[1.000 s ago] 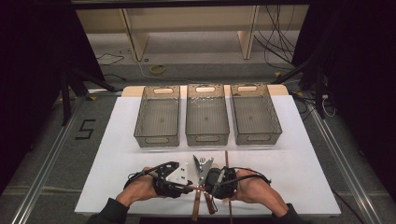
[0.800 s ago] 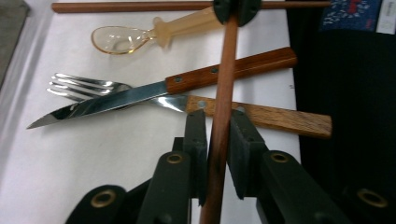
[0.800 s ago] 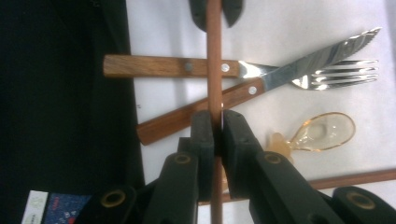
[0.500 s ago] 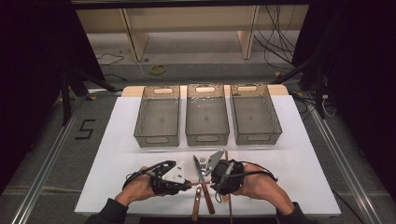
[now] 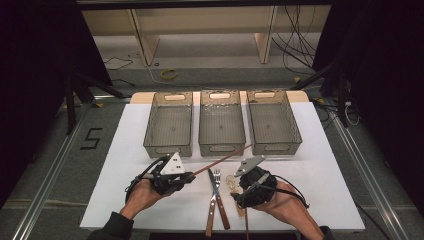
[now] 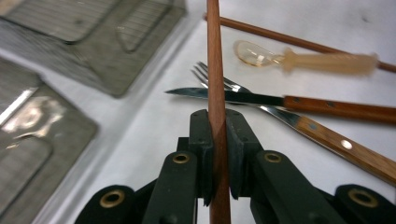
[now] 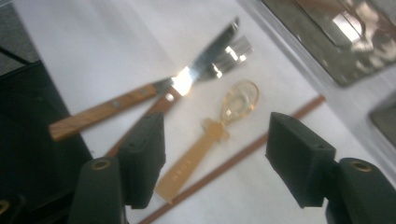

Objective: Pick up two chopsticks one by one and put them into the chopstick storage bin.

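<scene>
The left gripper (image 5: 186,176) is clamped on a brown chopstick (image 5: 220,159) — in the left gripper view the stick (image 6: 215,84) runs straight up between the two black pads, which press on it from both sides. From above, the held chopstick slants up and away from the gripper toward the front wall of the middle bin (image 5: 222,123), its far tip close to that bin's near right corner.

The right gripper (image 5: 239,186) has just been opening; its jaws stand wide apart with nothing pressed between them. In the right gripper view a clear spoon (image 7: 212,128) with a pale handle and a second chopstick (image 7: 243,154) lie on the white surface (image 7: 93,56) in the gap between the jaws.

Near the front edge of the table (image 5: 325,180), midway along it, a knife (image 5: 218,196) and a fork (image 5: 213,200) with wooden handles lie crossed — just left of the right gripper. Three grey bins stand in a row along the far edge: the left bin (image 5: 169,123), the middle one and the right bin (image 5: 273,121).
</scene>
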A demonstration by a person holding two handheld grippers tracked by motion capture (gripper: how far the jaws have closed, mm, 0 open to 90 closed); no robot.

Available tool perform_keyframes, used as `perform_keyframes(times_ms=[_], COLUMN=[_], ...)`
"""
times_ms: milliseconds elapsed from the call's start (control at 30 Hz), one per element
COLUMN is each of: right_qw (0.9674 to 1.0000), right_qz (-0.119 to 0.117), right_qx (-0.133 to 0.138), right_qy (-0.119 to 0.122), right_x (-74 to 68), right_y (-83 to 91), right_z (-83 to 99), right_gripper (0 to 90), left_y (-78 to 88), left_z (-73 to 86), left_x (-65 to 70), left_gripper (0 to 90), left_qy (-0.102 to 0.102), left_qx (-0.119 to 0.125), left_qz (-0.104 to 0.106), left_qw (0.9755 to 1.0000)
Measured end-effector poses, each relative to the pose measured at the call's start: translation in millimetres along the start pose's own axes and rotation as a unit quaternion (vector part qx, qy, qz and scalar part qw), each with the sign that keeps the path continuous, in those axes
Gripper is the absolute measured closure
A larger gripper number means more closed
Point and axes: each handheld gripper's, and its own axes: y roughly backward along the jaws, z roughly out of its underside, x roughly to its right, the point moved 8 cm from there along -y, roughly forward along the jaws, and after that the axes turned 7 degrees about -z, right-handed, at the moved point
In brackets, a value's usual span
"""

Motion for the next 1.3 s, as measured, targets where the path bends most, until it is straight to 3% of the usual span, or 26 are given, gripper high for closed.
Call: perform_keyframes(times_ms=[133,300,533,667,800,1067,1300], right_qw=[0.9996,0.9987,0.9978,0.9974,0.9972,0.9965,0.9964], right_qz=[0.012,0.017,0.01,0.005,0.004,0.001,-0.003], right_qx=[-0.012,-0.018,-0.022,-0.022,-0.021,-0.025,-0.024], right_qy=[-0.023,-0.043,-0.061,-0.068,-0.071,-0.08,-0.081], right_x=[6.9,14.0,18.0,18.1,18.6,19.3,20.0], right_y=[-6.2,-13.1,-19.2,-20.3,-19.0,-19.4,-20.0], right_z=[11.8,23.1,33.4,36.2,38.0,43.9,45.3], right_gripper=[34.7,34.2,34.1,34.0,33.2,32.3,32.2], left_y=[3.4,8.3,17.6,20.5,18.9,7.0,-1.9], left_z=[-1.6,-3.2,-6.5,-5.8,-5.7,-5.5,-3.0], left_x=[-10.9,-27.3,-50.0,-72.1,-93.1,-124.0,-144.4], left_gripper=[82.3,82.3,82.3,82.3,82.3,82.3,82.2], left_qy=[0.031,0.065,0.084,0.104,0.133,0.182,0.208], left_qx=[0.009,0.016,0.021,0.019,0.017,0.008,-0.007], left_qz=[-0.02,-0.047,-0.083,-0.112,-0.135,-0.152,-0.163], left_qw=[0.9993,0.9966,0.9928,0.9881,0.9818,0.9715,0.9644])
